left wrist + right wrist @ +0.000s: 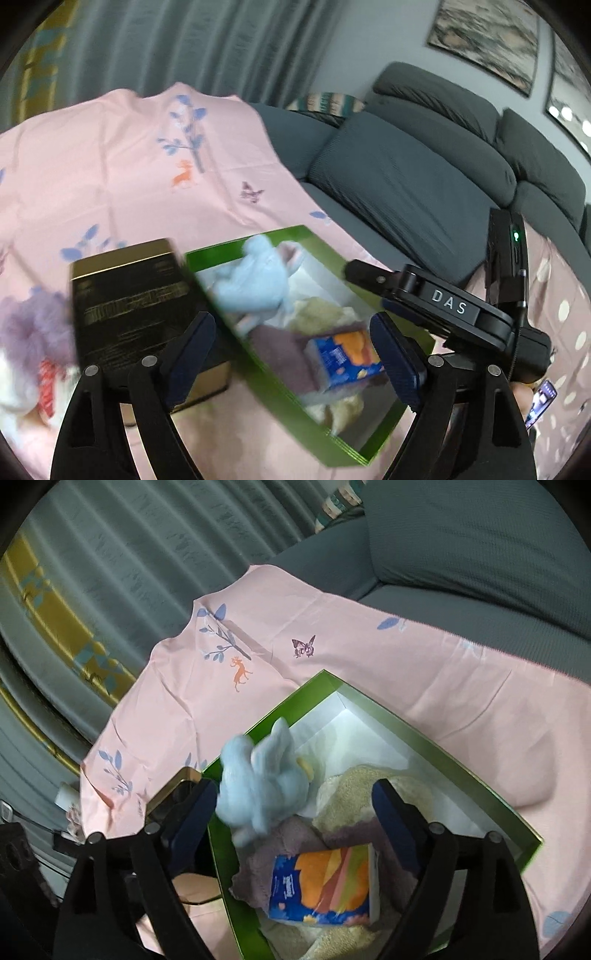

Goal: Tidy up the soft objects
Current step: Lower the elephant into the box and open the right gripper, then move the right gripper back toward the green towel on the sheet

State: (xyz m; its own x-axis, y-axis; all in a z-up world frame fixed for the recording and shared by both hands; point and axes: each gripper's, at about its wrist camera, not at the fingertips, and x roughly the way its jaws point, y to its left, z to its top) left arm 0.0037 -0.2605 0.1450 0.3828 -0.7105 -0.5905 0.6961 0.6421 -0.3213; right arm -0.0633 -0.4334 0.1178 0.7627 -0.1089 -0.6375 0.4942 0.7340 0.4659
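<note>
The blue plush [260, 786] is lying in the green box [461, 771], up against its left wall, resting on a mauve cloth [291, 845] and beside a beige towel [351, 794]. In the right wrist view it is sitting just ahead of the right gripper [295, 812], nearer the left finger [192, 816] than the right one; the fingers are standing wide apart and pinching nothing, and whether the left pad is touching the plush is unclear through the blur. A tissue pack [325, 886], blue and orange, is lying on the mauve cloth close under this gripper, between its fingers.

In the left wrist view the plush [255, 277] is showing at the far end of the box [280, 391], well ahead of the left gripper [295, 354]. That gripper is also spread open and holding nothing, hanging over the box with the tissue pack [347, 358] just inside its right finger. The right gripper's body [443, 306], marked DAS, is reaching in from the right over the box rim.

A black box [129, 306] with gold edges is standing just left of the green one, touching it. A purple fluffy toy [33, 325] is lying further left. Everything is resting on a pink sheet [129, 166] printed with leaves, a deer and a butterfly, spread over a grey sofa [406, 177].
</note>
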